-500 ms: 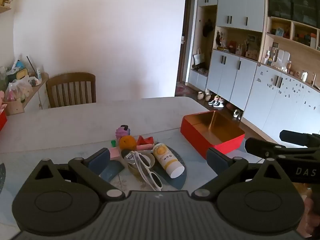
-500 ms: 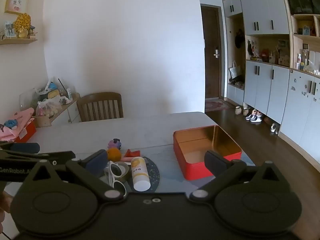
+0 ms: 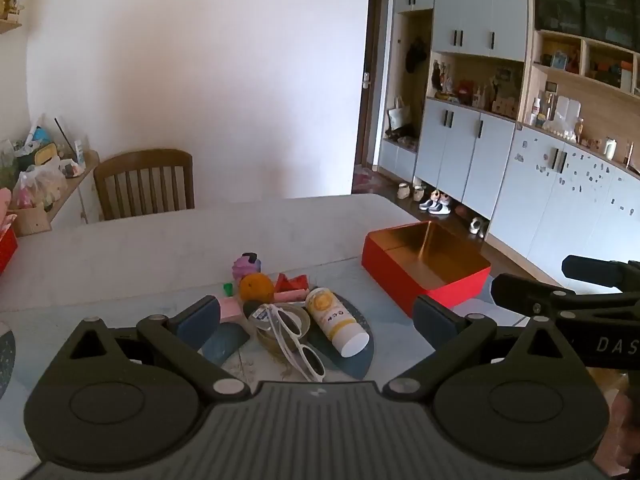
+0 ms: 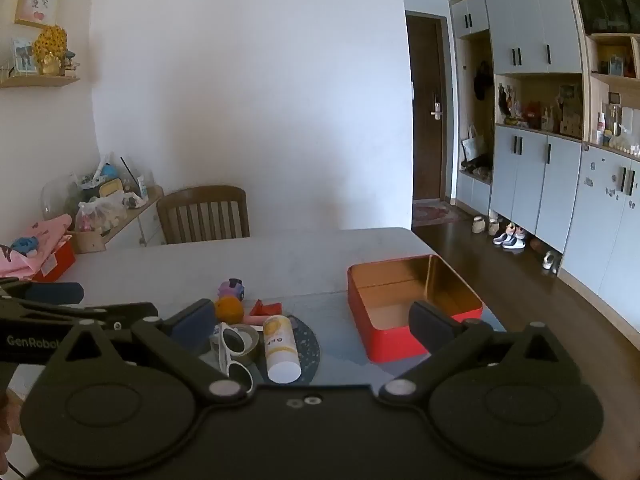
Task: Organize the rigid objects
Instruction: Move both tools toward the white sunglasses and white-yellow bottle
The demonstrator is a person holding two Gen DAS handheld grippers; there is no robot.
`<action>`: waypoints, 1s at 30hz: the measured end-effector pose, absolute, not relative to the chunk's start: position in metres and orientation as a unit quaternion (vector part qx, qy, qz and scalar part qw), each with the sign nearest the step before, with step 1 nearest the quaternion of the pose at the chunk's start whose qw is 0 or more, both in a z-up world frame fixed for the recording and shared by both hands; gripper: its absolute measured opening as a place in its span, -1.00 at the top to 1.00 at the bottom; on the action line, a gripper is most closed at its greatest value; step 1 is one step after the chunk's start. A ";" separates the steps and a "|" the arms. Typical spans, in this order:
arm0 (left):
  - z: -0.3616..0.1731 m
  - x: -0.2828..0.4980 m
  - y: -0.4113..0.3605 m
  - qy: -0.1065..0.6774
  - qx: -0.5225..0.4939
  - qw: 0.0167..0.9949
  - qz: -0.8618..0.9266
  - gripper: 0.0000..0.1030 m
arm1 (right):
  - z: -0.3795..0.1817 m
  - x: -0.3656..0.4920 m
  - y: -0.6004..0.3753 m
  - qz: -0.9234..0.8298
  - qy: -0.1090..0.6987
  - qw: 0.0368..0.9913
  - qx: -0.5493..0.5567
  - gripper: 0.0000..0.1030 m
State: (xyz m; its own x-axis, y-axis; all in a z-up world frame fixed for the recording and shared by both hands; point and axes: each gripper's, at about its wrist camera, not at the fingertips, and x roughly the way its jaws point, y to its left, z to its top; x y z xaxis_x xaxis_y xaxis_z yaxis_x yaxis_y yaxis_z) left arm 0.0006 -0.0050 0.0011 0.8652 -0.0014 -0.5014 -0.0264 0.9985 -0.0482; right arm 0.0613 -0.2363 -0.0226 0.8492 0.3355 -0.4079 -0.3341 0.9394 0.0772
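Both tools spread wide and empty, left tool (image 3: 316,316) and right tool (image 4: 312,318) hovering short of the clutter, tilted down toward the surface (image 3: 160,240). Left of the red tin (image 3: 424,276), lying untouched: glasses (image 3: 296,340), bottle (image 3: 336,322), orange (image 3: 256,286), tape (image 3: 280,320); tin empty, so sorting not begun. Compared with half a second earlier, nothing shifted, neither tool nearer.

The left gripper (image 3: 316,314) and right gripper (image 4: 314,322) both hung tilted slightly downward, jaws spread wide (nothing gripped), pointing toward twelve o'clock.
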 end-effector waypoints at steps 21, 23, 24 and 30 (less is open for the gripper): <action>0.008 -0.005 -0.006 0.235 -0.031 0.971 0.002 -1.00 | -0.015 0.053 -0.242 0.191 0.211 0.959 0.006 -0.98; 0.007 -0.006 -0.006 0.236 -0.031 0.971 0.002 -1.00 | -0.015 0.054 -0.240 0.191 0.214 0.958 0.004 -0.95; 0.007 -0.005 -0.006 0.237 -0.032 0.971 0.002 -1.00 | -0.015 0.054 -0.240 0.191 0.215 0.958 0.003 -0.95; 0.009 -0.005 -0.002 0.235 -0.032 0.971 0.002 -1.00 | -0.015 0.056 -0.236 0.189 0.218 0.957 0.000 -0.95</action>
State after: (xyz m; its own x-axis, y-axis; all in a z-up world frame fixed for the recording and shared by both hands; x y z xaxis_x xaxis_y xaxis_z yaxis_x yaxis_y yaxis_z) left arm -0.0052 -0.0024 0.0089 0.8892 -0.0116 -0.4575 -0.0187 0.9979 -0.0615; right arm 0.0563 -0.2358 -0.0152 0.8331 0.3622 -0.4180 -0.3623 0.9284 0.0825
